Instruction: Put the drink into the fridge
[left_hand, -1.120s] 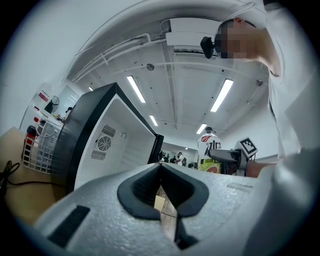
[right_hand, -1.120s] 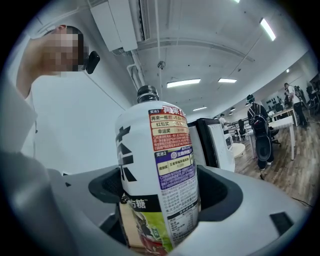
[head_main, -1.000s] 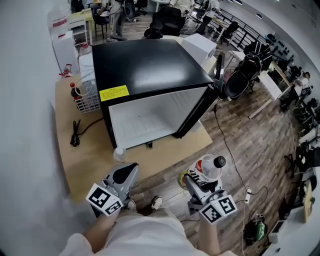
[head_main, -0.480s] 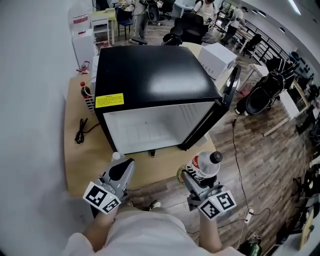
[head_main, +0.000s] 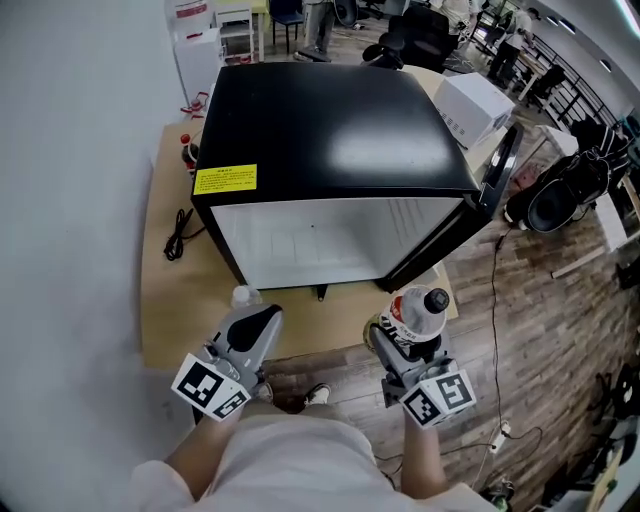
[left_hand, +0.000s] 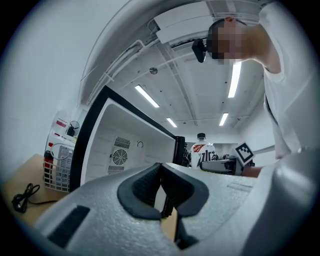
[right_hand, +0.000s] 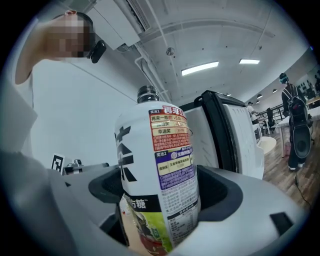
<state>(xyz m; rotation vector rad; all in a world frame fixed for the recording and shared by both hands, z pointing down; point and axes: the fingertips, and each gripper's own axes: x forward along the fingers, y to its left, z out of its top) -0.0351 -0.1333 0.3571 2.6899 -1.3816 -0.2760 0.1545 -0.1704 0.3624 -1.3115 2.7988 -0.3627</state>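
Right tongs (head_main: 398, 340) clenched round an upright drink bottle (head_main: 420, 312), held just before the open fridge (head_main: 320, 130), door (head_main: 470, 215) swung out at right, left tongs (head_main: 255, 325) pressed together and empty, small capped bottle (head_main: 243, 296) just beside them on the wooden counter (head_main: 175, 300)

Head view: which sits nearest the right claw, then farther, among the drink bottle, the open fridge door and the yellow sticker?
1. Drink bottle, gripped by the right claw.
2. Fridge door, ahead, right.
3. Yellow sticker, farthest, upper left.
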